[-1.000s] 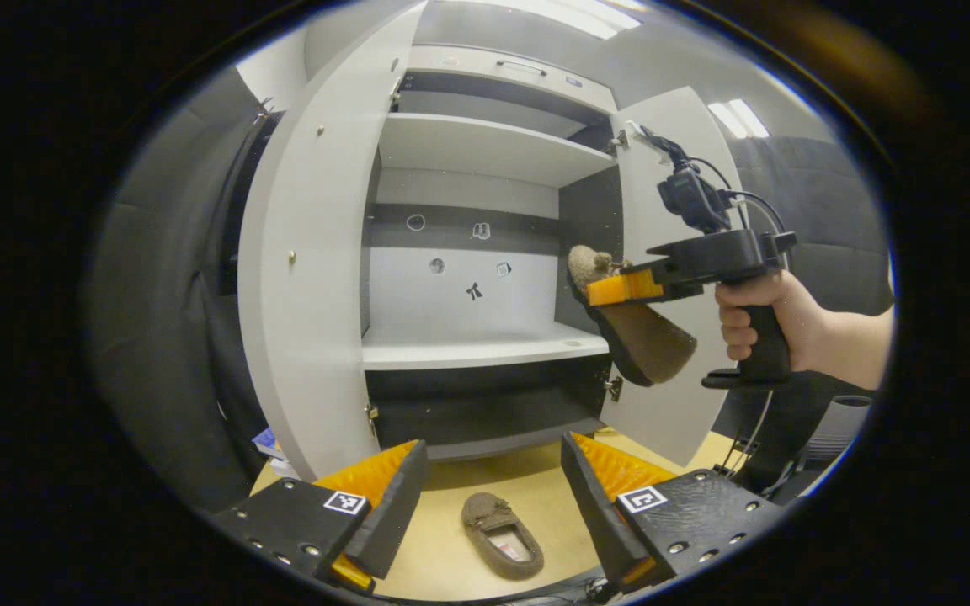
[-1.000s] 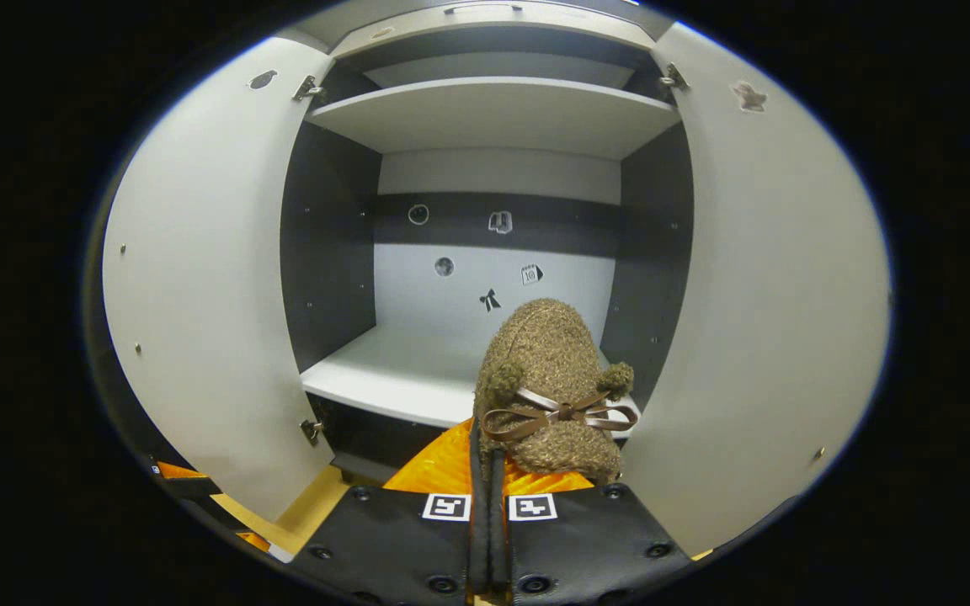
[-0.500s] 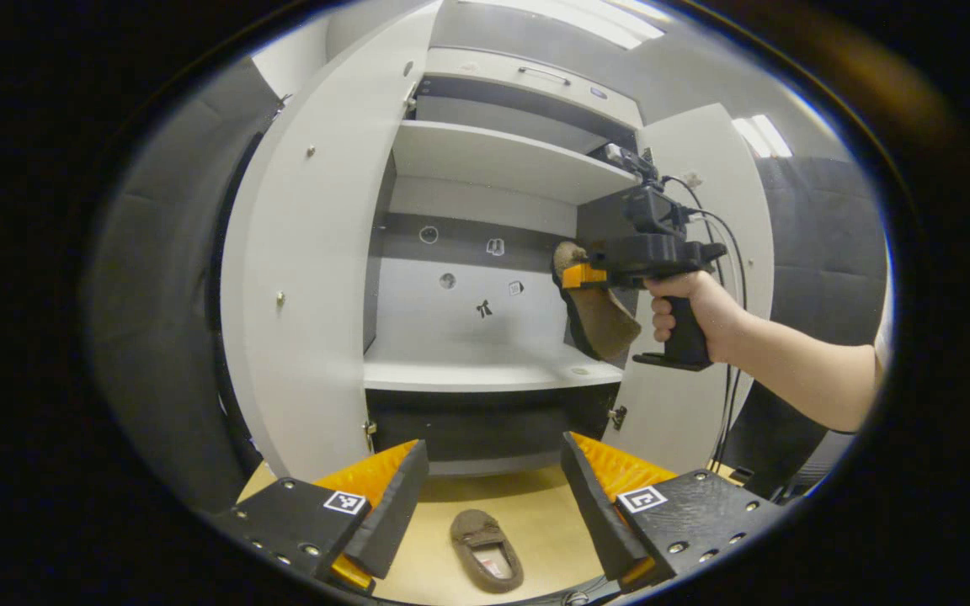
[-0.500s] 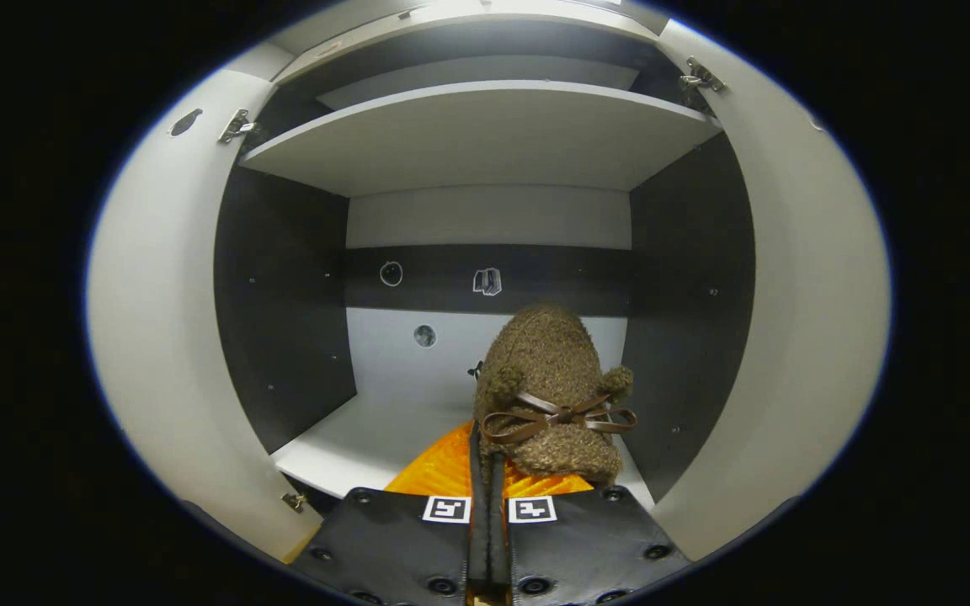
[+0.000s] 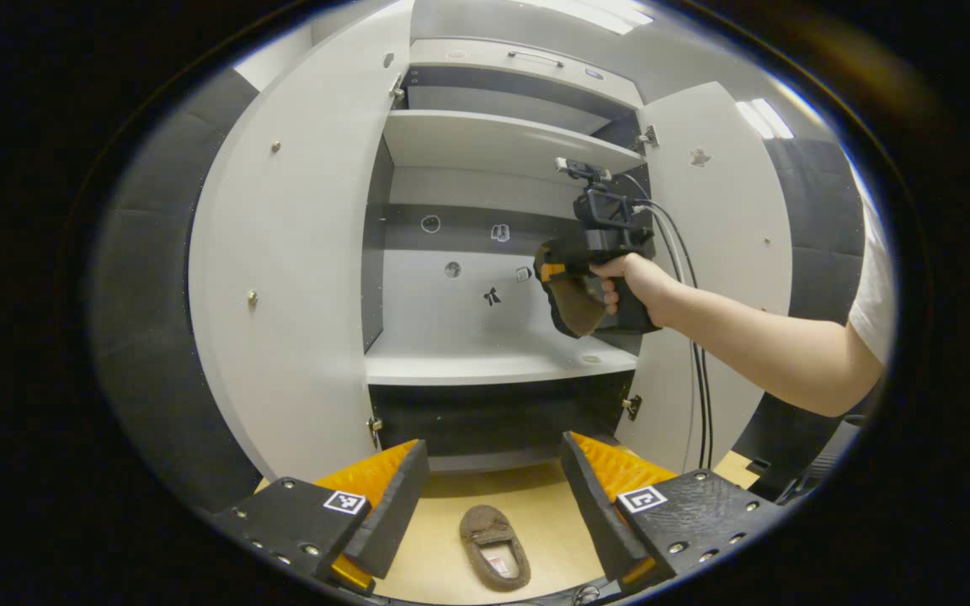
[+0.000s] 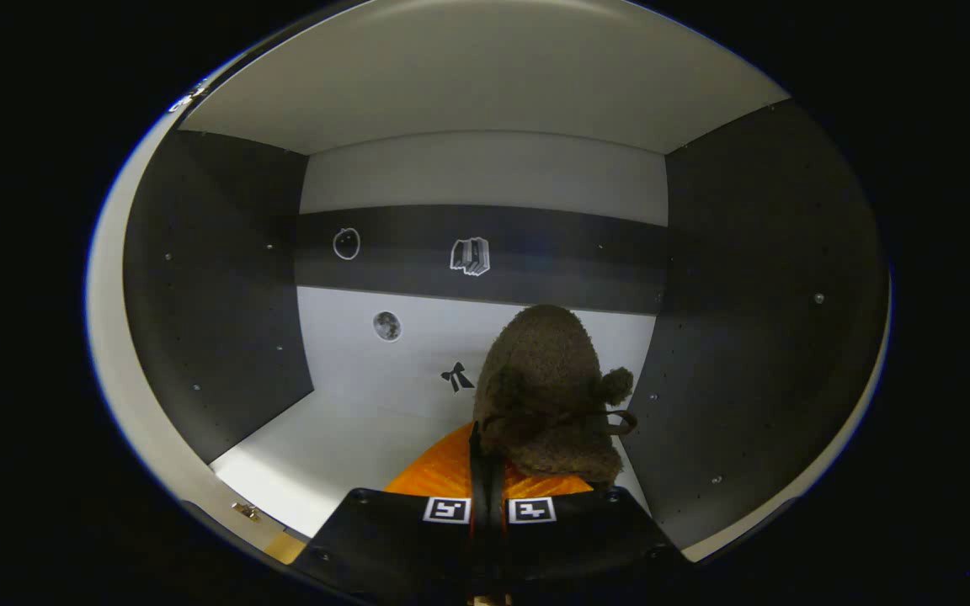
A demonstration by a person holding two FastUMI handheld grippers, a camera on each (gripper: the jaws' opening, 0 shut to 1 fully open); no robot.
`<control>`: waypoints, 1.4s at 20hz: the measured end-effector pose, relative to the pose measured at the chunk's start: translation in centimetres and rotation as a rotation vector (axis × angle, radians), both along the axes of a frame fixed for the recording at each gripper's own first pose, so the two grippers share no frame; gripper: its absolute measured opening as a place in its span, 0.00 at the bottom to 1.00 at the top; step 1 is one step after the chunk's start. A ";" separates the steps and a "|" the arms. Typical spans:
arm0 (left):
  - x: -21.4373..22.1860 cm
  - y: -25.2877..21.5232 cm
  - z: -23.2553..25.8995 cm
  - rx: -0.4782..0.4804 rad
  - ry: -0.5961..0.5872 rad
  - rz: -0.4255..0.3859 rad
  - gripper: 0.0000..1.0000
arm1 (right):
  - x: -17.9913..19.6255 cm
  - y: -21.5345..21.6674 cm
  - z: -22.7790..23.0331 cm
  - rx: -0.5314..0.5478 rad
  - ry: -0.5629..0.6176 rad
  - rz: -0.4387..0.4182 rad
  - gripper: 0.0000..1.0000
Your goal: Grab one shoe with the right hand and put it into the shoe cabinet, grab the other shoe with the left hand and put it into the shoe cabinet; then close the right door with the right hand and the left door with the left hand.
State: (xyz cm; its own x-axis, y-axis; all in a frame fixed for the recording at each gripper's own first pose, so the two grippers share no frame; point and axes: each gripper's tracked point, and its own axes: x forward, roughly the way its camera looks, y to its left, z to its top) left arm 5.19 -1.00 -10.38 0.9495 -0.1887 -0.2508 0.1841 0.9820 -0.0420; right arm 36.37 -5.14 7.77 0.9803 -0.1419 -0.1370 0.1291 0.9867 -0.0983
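Here the held shoe (image 6: 546, 387) points toe-first toward the cabinet's back wall (image 6: 485, 353).

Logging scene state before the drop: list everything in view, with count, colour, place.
Cabinet: 1, white shelves, dark sides, on the table.
Doors: 2, white, both open.
Stickers: several, small, on the cabinet's back wall.
Shoes: 2, brown fuzzy; one held inside the cabinet above the shelf, one on the table.
Table: 1, light wood, under the cabinet.
Right gripper: shut on the held shoe.
Left gripper: open, above the table shoe.
Hand: 1, holding the right gripper.
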 end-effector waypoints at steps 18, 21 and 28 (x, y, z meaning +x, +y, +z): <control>1.9 0.8 0.1 -0.008 -0.008 0.088 0.91 | 5.6 0.2 -6.4 0.059 0.136 0.000 0.15; 1.7 0.9 0.0 -0.019 -0.004 0.100 0.98 | 4.7 1.5 -8.9 0.155 0.259 0.053 0.42; 0.3 1.7 -0.3 -0.019 -0.002 0.092 0.91 | 0.2 2.1 -7.1 0.129 0.256 0.057 0.89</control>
